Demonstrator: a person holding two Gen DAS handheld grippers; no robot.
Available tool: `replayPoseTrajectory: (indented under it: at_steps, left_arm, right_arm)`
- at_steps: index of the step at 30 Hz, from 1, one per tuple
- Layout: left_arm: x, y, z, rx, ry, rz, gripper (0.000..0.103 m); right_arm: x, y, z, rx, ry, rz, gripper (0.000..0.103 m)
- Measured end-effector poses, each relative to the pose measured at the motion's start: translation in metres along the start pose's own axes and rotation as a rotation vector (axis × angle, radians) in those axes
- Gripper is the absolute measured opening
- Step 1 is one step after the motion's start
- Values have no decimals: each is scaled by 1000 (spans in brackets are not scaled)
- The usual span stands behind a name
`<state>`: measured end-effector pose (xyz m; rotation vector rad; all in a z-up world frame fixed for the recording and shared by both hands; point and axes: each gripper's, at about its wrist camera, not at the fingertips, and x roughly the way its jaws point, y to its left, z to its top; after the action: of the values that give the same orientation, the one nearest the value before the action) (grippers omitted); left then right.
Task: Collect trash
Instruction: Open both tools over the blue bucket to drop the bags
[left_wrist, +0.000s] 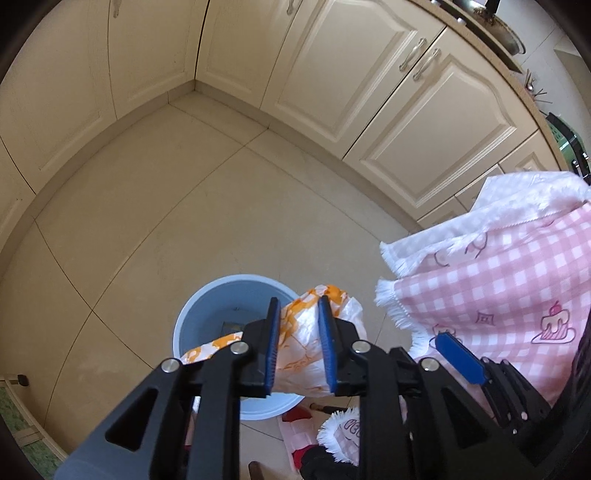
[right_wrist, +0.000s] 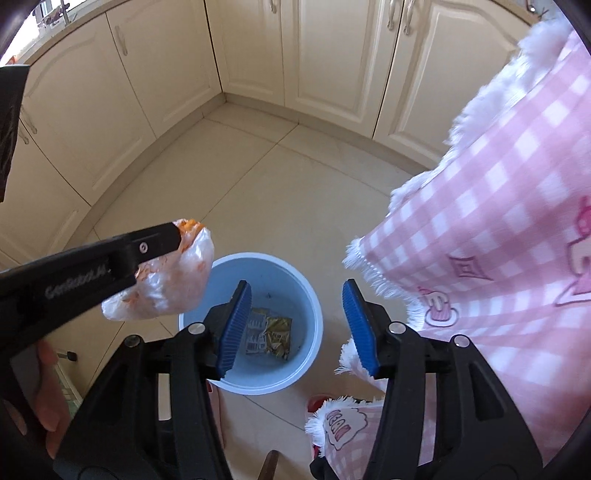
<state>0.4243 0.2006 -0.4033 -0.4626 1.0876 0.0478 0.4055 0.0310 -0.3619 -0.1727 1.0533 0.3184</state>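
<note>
My left gripper (left_wrist: 297, 347) is shut on a crumpled white-and-orange plastic bag (left_wrist: 306, 339) and holds it above a light blue bin (left_wrist: 192, 314) on the floor. In the right wrist view the left gripper (right_wrist: 173, 236) comes in from the left with the bag (right_wrist: 166, 284) hanging over the bin's left rim (right_wrist: 310, 291). A crumpled yellow wrapper (right_wrist: 267, 330) lies at the bin's bottom. My right gripper (right_wrist: 297, 328) is open and empty, directly above the bin; its blue finger (left_wrist: 460, 356) shows in the left wrist view.
A pink checked tablecloth (right_wrist: 498, 240) with white fringe hangs at the right, close to my right gripper. Cream kitchen cabinets (right_wrist: 325, 55) line the far walls around a beige tiled floor (right_wrist: 258, 184). A black rubber foot (right_wrist: 70, 356) stands at the left.
</note>
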Motion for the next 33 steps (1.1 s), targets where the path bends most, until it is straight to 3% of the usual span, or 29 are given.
replayPoseTrajectory:
  at_steps: [2,5,15,19,25,33]
  left_arm:
    - [-9,-2,0,-12,-9,-10,36]
    - [-25,-6,-4,-13,-40,-1,47]
    - [-94,-7,-22,-4,-89,60,51]
    - [-135,-11,-33,6,-126,91,52]
    - [-218,-31,-51,19,-253,53,54]
    - [-323,-92,-79,117,-449,-6,63]
  right_arm:
    - [-7,-4,-3,5,-8,2,53]
    - [-20,-6,-4,14,-20,3,53]
    - [-63,11,-2,10,-90,29,55]
    - [-102,14,-6,1,-143,46,55]
    - [-177,14,-13,16,-239,92,56]
    - [-314,-20,-42,30,-489,7,63]
